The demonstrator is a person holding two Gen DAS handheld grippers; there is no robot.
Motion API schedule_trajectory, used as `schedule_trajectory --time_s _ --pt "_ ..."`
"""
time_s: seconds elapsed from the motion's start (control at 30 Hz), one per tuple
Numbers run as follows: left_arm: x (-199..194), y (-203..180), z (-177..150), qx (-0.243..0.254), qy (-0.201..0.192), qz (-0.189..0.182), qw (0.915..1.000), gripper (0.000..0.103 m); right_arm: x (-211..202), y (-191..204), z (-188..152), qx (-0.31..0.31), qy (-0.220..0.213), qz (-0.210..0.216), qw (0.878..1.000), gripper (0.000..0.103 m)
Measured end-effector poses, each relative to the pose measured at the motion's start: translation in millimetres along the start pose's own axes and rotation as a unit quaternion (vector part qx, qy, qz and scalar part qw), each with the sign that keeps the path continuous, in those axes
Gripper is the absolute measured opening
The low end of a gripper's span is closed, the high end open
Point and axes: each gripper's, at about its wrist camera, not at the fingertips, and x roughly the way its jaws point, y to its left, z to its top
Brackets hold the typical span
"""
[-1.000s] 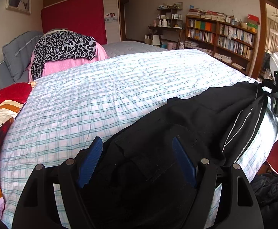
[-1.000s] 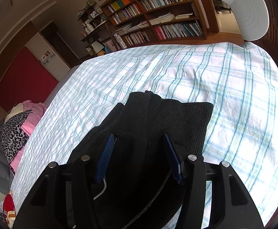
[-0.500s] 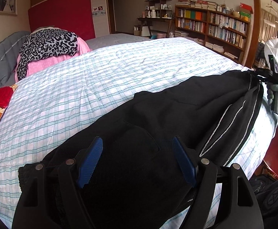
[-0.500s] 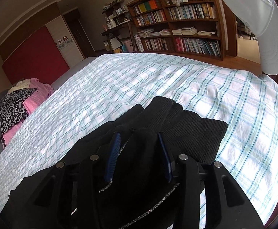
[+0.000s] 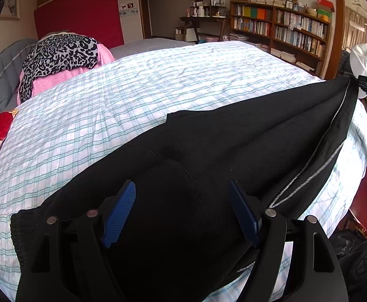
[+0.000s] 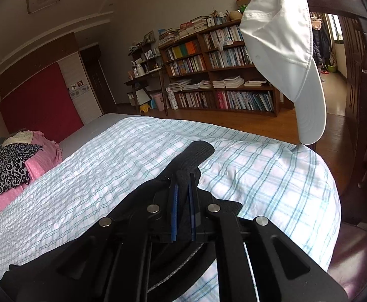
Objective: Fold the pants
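Observation:
Black pants [image 5: 233, 136] with a thin grey side stripe lie stretched across the plaid bed sheet [image 5: 133, 95]. My left gripper [image 5: 182, 201] is open, its blue pads on either side of the waist end, with black cloth bulging between them. My right gripper [image 6: 183, 191] is shut on the ribbed cuff end of the pants [image 6: 196, 154] and holds it raised off the sheet [image 6: 259, 166]. In the left wrist view the right gripper [image 5: 364, 81] shows far right, pulling the legs taut.
A leopard-print and pink pile of clothes [image 5: 62, 55] lies at the bed's far left. A white cap [image 6: 289, 50] hangs close to my right gripper. Bookshelves [image 5: 279, 30] line the far wall. The bed edge drops to wooden floor [image 6: 259, 123] at the right.
My right gripper has closed on the cuff end and lifted it. The pants have been pulled taut between the two ends. My left gripper stays open over the waist.

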Motion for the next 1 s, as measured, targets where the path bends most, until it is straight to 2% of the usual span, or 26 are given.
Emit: schedule_trajectory --time_s 0.13,0.2,0.23,0.27,0.33,0.53,0.63,0.7,0.83,1.0 --pt "10 -6 -10 0.015 0.016 0.002 0.9998 0.075 36 -18 -28 -0.028 0.066 -0.037 0.997 0.007" --pt "17 -6 -15 0.019 0.027 0.014 0.9994 0.075 48 -26 -40 -0.017 0.091 -0.043 0.995 0.012" --pt "20 -5 -17 0.019 0.032 0.019 0.9991 0.075 48 -30 -41 -0.006 0.091 -0.042 0.995 0.024" --pt "22 -3 -18 0.016 0.036 0.023 0.9989 0.075 46 -33 -40 0.005 0.087 -0.043 0.995 0.043" --pt "23 2 -18 0.005 0.039 0.024 0.9989 0.075 39 -39 -37 0.026 0.073 -0.045 0.996 0.055" --pt "13 -11 0 0.002 0.006 0.02 0.9998 0.075 12 -29 -35 0.004 0.025 -0.054 0.998 0.056" --pt "21 -25 8 0.018 0.006 0.032 0.9993 0.075 21 -17 -38 -0.028 0.047 -0.046 0.997 0.064" --pt "30 -29 12 0.019 0.013 0.042 0.9988 0.075 34 -11 -43 -0.054 0.065 -0.062 0.994 0.064" --pt "49 -29 13 0.009 0.031 0.061 0.9976 0.075 68 -7 -51 -0.071 0.128 -0.08 0.986 0.064" --pt "69 -24 9 -0.005 0.048 0.085 0.9952 0.077 76 -6 -51 -0.076 0.14 -0.083 0.984 0.066"
